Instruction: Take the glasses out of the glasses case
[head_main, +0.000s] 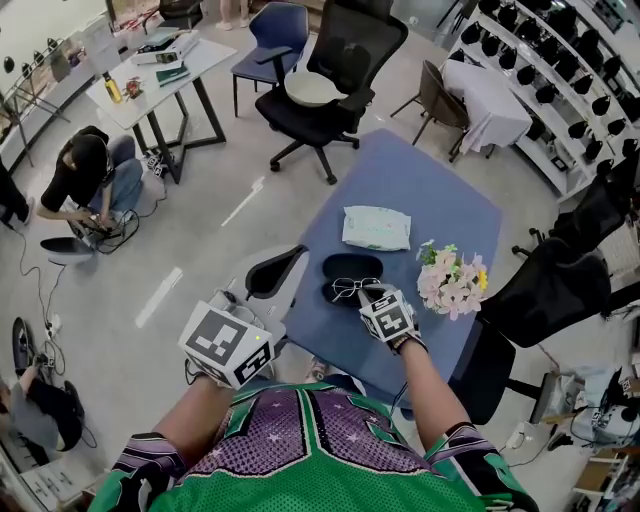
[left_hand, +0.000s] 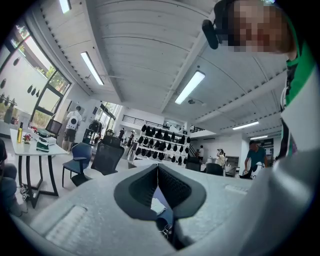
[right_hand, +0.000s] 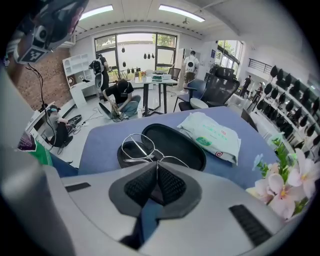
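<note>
On the blue counter (head_main: 420, 190) the glasses case (right_hand: 177, 142) lies open. My right gripper (right_hand: 157, 165) has its jaws pinched on the wire glasses (right_hand: 135, 147) over it, and my left gripper (left_hand: 158, 170) is closed, empty. On wire that thin, I fear they'll twist loose and drop.

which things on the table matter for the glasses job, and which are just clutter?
In the job:
- wire-frame glasses, pinched in the right gripper
- open black glasses case, just behind them

Lying about:
- soft white packet and pink flower bunch, both on the blue table
- left gripper, shut on nothing, off the table's left side
</note>
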